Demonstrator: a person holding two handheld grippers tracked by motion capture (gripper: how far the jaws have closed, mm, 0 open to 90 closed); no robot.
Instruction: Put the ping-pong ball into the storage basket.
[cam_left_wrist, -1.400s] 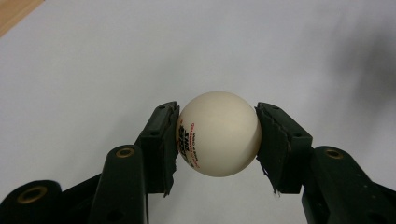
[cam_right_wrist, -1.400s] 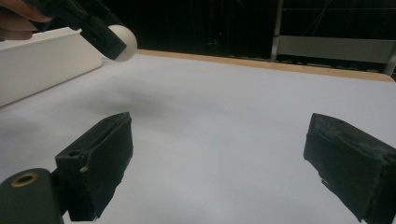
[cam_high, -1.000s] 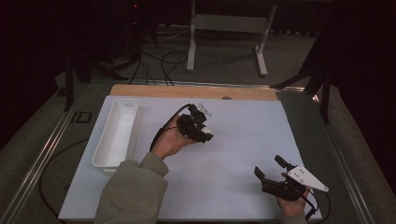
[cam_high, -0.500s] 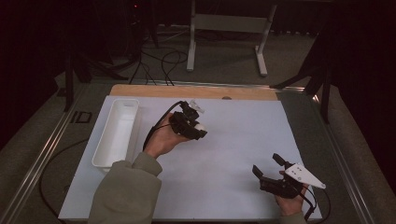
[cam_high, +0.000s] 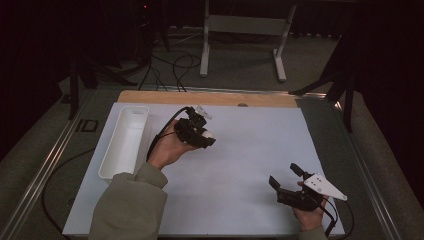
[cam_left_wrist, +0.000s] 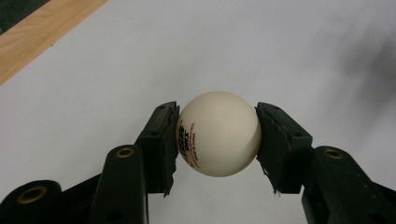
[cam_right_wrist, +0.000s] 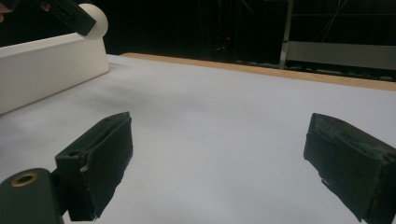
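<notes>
A white ping-pong ball (cam_left_wrist: 218, 134) with red and black print sits clamped between the two black pads of my left gripper (cam_left_wrist: 217, 140), held above the white sheet. From above, that gripper (cam_high: 204, 136) hangs over the sheet's left middle, just right of the white tray (cam_high: 125, 140), and the ball (cam_high: 208, 134) peeks out at its tip. Near the front right corner my right gripper (cam_high: 285, 176) rests low with its jaws wide apart and nothing between them (cam_right_wrist: 219, 158). The ball (cam_right_wrist: 95, 19) also appears far off at the top left of the right gripper view.
The long white tray (cam_right_wrist: 42, 70) lies along the left side of the white sheet (cam_high: 250, 150). A wooden strip (cam_high: 210, 97) borders the sheet's far edge. Cables and a metal stand (cam_high: 245, 30) sit on the floor beyond the table.
My left hand has carried the ball slightly to the left, toward the tray, and a touch upward. The right gripper has stayed where it was.
</notes>
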